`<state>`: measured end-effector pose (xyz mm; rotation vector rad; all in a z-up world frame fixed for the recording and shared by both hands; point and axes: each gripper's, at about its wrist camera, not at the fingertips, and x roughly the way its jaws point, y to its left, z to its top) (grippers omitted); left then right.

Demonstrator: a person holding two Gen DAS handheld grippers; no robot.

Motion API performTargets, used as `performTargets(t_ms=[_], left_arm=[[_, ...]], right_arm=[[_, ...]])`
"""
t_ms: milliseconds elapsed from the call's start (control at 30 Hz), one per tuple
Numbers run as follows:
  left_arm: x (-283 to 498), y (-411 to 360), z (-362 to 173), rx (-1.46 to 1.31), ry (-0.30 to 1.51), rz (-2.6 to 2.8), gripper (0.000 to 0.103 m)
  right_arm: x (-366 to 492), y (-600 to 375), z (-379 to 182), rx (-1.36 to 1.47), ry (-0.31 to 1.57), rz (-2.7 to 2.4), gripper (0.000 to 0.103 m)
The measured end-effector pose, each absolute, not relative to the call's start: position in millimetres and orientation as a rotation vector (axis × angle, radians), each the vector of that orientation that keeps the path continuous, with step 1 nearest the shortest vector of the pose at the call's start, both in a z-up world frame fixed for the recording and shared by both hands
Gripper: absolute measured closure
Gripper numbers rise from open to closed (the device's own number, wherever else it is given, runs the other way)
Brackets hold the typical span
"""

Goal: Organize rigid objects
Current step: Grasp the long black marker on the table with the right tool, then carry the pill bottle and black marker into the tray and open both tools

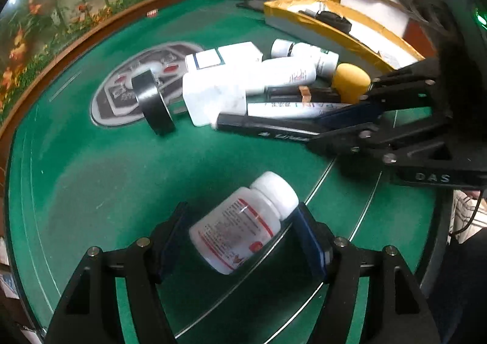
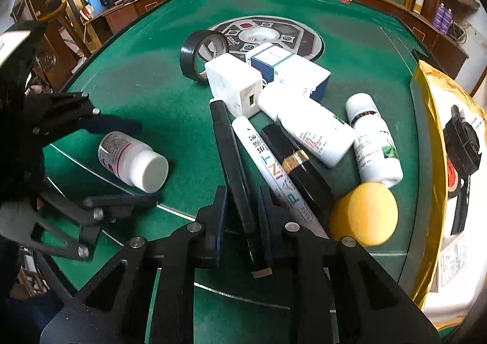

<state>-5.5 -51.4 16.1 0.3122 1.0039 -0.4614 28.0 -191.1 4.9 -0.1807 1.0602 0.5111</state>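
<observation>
Our left gripper point(image 1: 240, 240) is wide around the lying pill bottle point(image 1: 243, 222); our right gripper point(image 2: 243, 216) pinches the black pen point(image 2: 231, 155). Bottle could roll out as the fingers close.

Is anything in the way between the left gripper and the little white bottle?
No. The bottle lies on its side on the green table, right between the open fingers of the left gripper, with nothing visible in between. The pile of other things sits farther back.

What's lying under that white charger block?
The charger rests on the black pen's tip and leans against the tape roll. Whatever else is beneath is hidden.
</observation>
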Motion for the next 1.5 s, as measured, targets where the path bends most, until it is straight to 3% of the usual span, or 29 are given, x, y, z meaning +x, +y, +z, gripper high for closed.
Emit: performTargets(t_ms=[300,500,600,1100,1500], left_arm=[[-28.9,-54.1,16.3,0.287,1.02,-0.329,0.038],[-33.7,-48.2,16.5,0.301,1.013,-0.326,0.033],[-37.6,-46.6,18.1,0.29,1.005,-0.334,0.051],[-25.2,-57.9,40.3,0.128,0.947,-0.302,0.051],[-7.9,-87.2,70.1,0.003,0.889,-0.382,0.051]], right_arm=[[11.5,-195.6,6.1,-0.179,1.084,0.508,0.085],[10.7,-192.9,5.5,-0.197,1.064,0.492,0.085],[5.8,-193.4,4.9,-0.201,1.044,0.485,0.087],[-10.4,-223.1,9.0,-0.029,1.015,0.502,0.088],[-20.5,-274.2,37.5,0.13,0.887,0.464,0.089]])
